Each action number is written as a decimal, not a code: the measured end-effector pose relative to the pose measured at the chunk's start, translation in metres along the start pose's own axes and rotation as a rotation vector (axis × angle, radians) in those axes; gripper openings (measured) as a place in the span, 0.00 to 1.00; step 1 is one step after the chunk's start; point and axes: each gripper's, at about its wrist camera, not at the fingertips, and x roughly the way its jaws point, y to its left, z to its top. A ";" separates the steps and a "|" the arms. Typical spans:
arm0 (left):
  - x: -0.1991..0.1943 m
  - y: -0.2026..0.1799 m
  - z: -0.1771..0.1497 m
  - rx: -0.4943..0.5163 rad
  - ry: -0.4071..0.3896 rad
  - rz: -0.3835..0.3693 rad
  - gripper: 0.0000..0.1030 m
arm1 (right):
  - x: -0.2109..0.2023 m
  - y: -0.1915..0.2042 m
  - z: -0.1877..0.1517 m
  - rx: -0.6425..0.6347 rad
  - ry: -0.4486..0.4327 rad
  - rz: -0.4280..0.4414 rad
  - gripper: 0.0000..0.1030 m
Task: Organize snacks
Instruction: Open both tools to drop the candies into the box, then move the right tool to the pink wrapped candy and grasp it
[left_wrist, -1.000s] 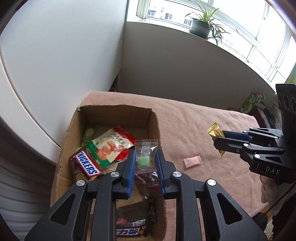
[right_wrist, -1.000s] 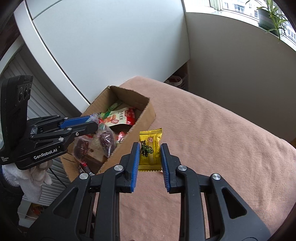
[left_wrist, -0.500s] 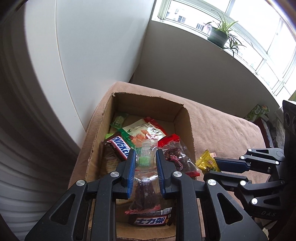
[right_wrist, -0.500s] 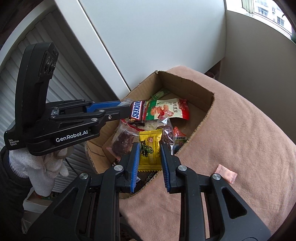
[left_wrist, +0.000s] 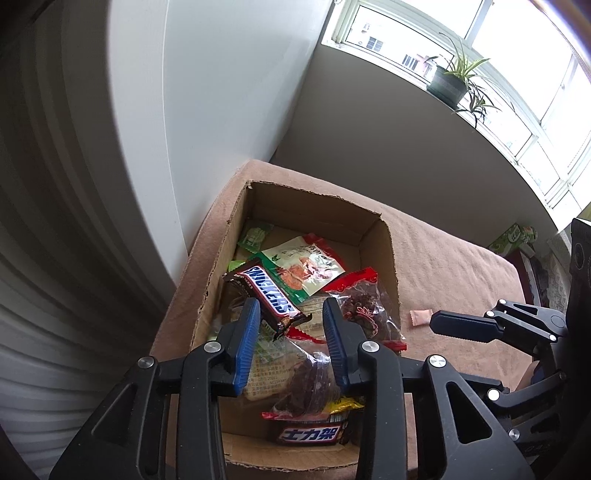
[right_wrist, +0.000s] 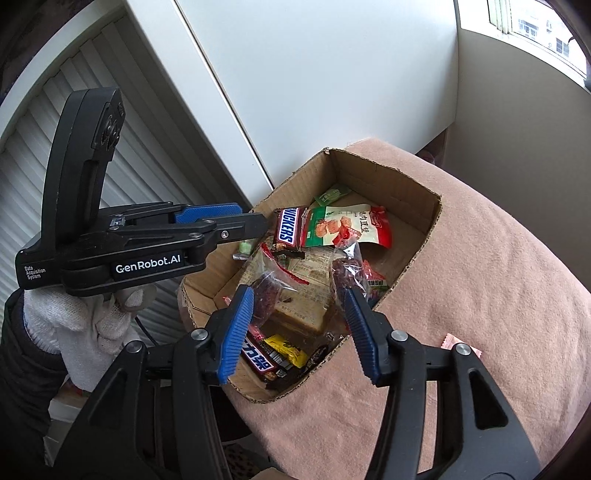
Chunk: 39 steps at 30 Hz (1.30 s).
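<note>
From my left wrist view, my left tool (left_wrist: 290, 321) hangs released over the cardboard box (left_wrist: 386, 236), fingers spread with nothing between them. Below lie the Snickers bar (left_wrist: 267, 295), a green and white snack pouch (left_wrist: 303, 267), a clear bag of dark red fruit (left_wrist: 364, 306) against the right wall, and a brown bar with Chinese lettering (left_wrist: 310, 434) by the near wall. The box sits at the left end of the worktop (left_wrist: 450, 266), which is covered in pink-brown cloth; its left wall runs close along the worktop edge. A small pink packet (left_wrist: 420, 316) lies on the cloth just right of the box, near the tip of my right tool (left_wrist: 461, 326). From my right wrist view, my right tool (right_wrist: 299, 321) is likewise released and empty, poised above the near corner of the box (right_wrist: 424, 243). A yellow packet (right_wrist: 284, 345) rests inside at that corner beside the lettered bar (right_wrist: 260, 360). My left tool (right_wrist: 243, 221) reaches in over the far rim. The pink packet (right_wrist: 448, 341) lies on open cloth to the right, with bare worktop (right_wrist: 498, 295) beyond.
</note>
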 end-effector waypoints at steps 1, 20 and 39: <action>-0.001 -0.001 -0.001 0.003 -0.002 0.000 0.34 | -0.003 -0.003 -0.001 0.005 -0.003 -0.001 0.52; -0.027 -0.050 -0.055 0.143 -0.057 -0.055 0.35 | -0.028 -0.094 -0.033 0.126 -0.009 -0.090 0.52; -0.038 -0.070 -0.141 0.206 -0.033 -0.053 0.35 | 0.062 -0.158 -0.034 0.223 0.163 -0.098 0.42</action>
